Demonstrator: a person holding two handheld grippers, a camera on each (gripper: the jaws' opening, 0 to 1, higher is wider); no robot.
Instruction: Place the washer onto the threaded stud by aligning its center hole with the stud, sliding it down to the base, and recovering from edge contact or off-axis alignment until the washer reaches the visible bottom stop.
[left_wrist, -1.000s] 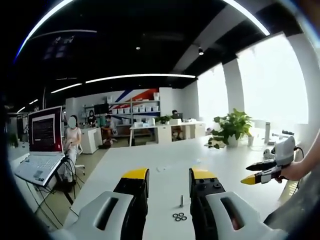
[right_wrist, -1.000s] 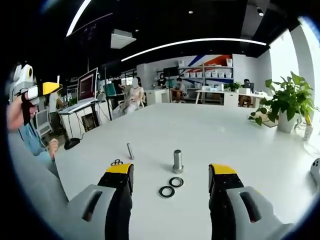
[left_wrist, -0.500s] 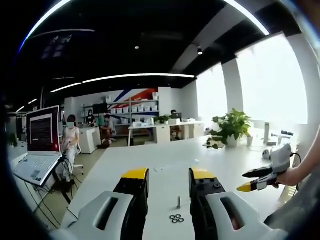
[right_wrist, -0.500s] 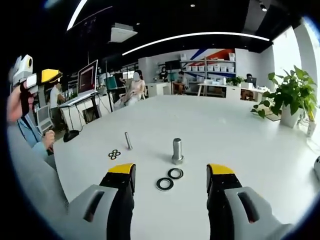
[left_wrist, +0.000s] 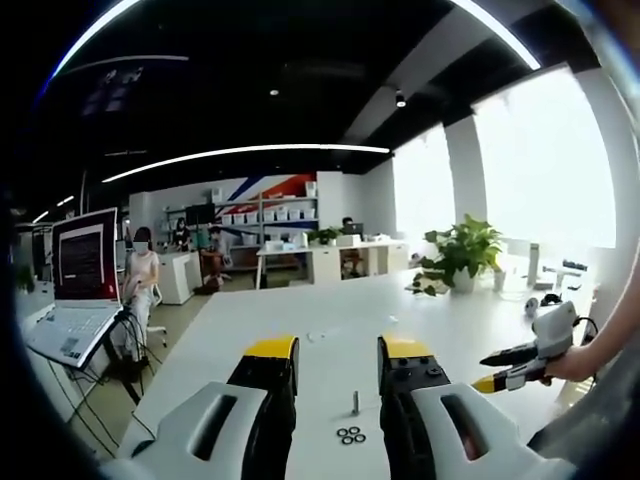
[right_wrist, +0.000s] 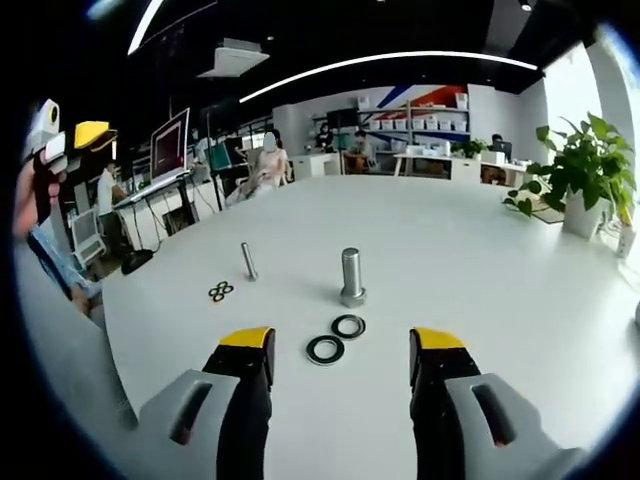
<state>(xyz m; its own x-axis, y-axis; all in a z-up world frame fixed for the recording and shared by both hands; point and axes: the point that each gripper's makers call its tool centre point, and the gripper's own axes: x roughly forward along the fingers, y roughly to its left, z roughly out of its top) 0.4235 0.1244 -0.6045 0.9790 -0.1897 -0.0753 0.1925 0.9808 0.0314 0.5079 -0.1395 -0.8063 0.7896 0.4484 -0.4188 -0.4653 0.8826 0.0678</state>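
In the right gripper view, the left tool (right_wrist: 70, 145) shows at the far left edge, raised well above the white tabletop (right_wrist: 480, 270) in a hand (right_wrist: 28, 200); from here I cannot tell how its jaws stand. Moving right, a cluster of small washers (right_wrist: 220, 291) lies flat on the tabletop, with a thin stud (right_wrist: 247, 261) standing upright just beside it and a little farther back. Next comes the right tool (right_wrist: 340, 345), its two yellow-tipped jaws spread wide with nothing between them. Ahead of that gap lie two large dark washers: the nearer washer (right_wrist: 325, 350) sits flat between the jaw tips, slightly left of centre, and the second washer (right_wrist: 348, 326) lies just beyond it, the two close together or touching. Just behind the second washer the thick threaded stud (right_wrist: 351, 276) stands upright with nothing on its shaft. A potted plant (right_wrist: 580, 170) stands at the far right of the tabletop.

In the left gripper view, a laptop (left_wrist: 75, 290) sits open on a stand at the left. The left tool (left_wrist: 337, 352) is held with its jaws parted and empty; in the gap ahead of them stands the thin stud (left_wrist: 355, 402), and the small washers (left_wrist: 350, 435) lie nearer the camera, between the jaws. At the right, the right tool (left_wrist: 490, 370) reaches in, held by a hand (left_wrist: 570, 362).
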